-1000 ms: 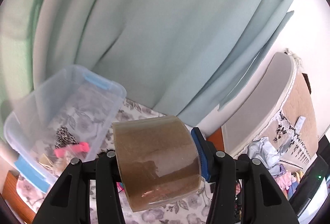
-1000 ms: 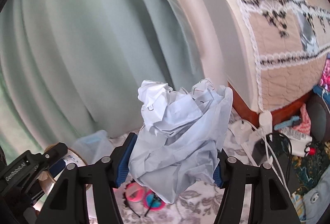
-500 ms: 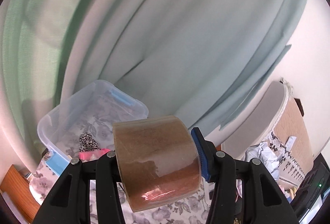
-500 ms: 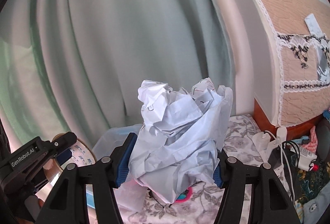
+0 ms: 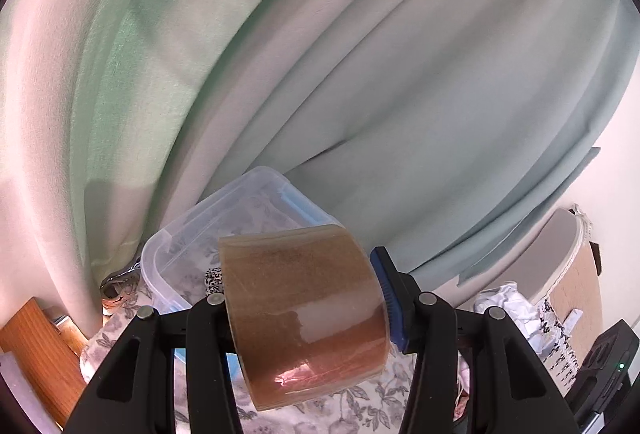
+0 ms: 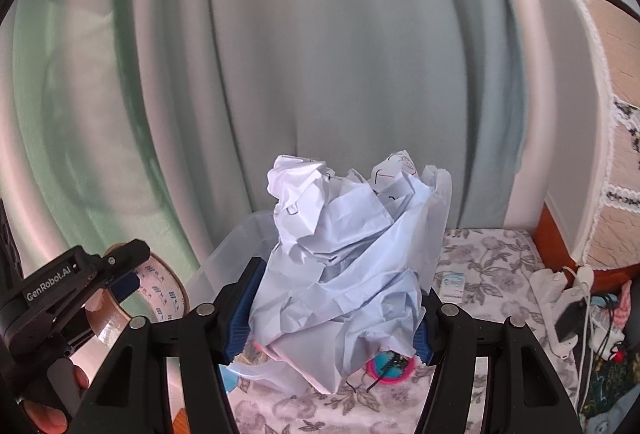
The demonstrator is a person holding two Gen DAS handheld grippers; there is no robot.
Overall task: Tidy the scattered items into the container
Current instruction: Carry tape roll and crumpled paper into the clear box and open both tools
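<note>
My left gripper (image 5: 304,310) pinches the packing tape roll (image 5: 304,318), right gripper (image 6: 328,318) clamps crumpled paper (image 6: 344,274); release both only above the clear plastic bin (image 5: 256,202) ahead of my fingers

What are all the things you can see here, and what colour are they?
Tape roll: one, brown, held between the left fingers.
Crumpled paper: one wad, white, held between the right fingers.
Plastic box: one, clear with blue latches, on the table by the curtain.
Tablecloth: one, grey flower print, under everything.
Curtain: one, pale green, behind the box.
Round pink thing: one, pink and teal, on the cloth beneath the paper.
Cables and plugs: several, white, at the right.
Left gripper: one, black.
Right gripper: one, black with blue pads.
</note>
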